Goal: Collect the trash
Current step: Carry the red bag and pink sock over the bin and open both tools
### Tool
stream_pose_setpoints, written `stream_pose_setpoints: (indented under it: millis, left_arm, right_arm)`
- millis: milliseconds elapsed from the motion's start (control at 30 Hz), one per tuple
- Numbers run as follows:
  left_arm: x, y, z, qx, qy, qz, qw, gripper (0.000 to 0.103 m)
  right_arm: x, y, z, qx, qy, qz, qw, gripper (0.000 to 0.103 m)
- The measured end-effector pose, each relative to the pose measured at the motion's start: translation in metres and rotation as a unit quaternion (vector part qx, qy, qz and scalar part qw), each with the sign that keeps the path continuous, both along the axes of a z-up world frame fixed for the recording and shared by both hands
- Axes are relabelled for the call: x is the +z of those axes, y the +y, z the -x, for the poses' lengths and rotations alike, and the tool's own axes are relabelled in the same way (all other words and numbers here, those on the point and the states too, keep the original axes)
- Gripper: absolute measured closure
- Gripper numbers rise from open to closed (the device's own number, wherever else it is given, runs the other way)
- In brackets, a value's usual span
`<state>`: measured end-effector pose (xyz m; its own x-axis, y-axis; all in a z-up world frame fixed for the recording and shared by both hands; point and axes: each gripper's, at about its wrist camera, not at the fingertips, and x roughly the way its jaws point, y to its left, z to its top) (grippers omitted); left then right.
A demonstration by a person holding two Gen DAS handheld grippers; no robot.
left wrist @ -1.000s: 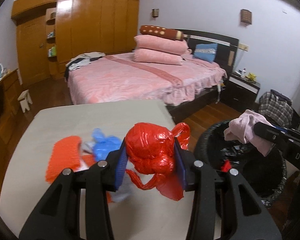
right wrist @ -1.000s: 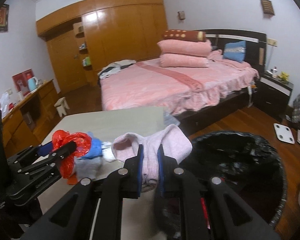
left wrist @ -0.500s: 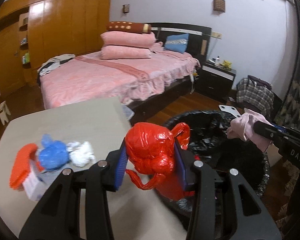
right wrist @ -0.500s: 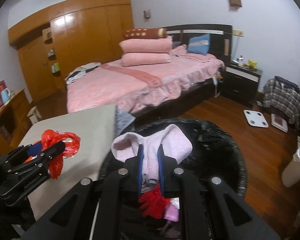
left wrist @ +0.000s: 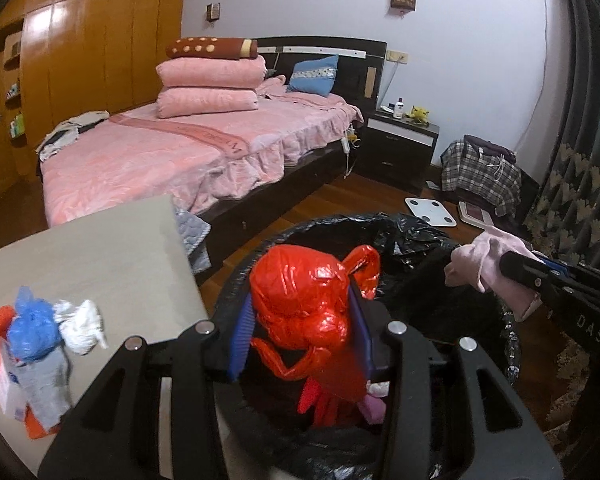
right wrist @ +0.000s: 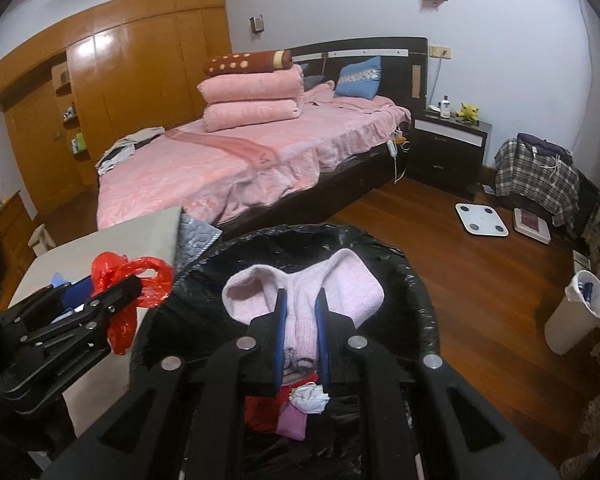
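**Lighting and picture quality**

Both wrist views are evenly but dimly lit by indoor light. Glare patches sit on the glossy wardrobe [left wrist: 80, 60] doors at upper left. Fisheye bending curves the walls, and black vignette fills the corners. The centre is reasonably sharp; the trash pile [left wrist: 40, 352] at lower left is slightly smeared. The bin liner [right wrist: 380, 248] interior is nearly black, with detail lost.
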<state>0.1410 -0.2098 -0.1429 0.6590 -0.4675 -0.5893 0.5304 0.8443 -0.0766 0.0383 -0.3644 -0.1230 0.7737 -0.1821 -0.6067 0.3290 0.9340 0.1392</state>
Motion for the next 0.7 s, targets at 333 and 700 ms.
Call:
stream_pose_setpoints:
  millis: [333,700]
  left_arm:
    - [-0.010,-0.008,-0.010,-0.025,0.022,0.005,0.9994,0.031]
    - [0.006,0.040,-0.008,0.020,0.001,0.008,0.9998,0.011]
  right_arm:
    - [-0.007,-0.014,0.000,-0.030,0.010,0.018,0.999,0.061]
    - [0.003,0.000,0.005,-0.038,-0.013,0.026,0.999,0.006]
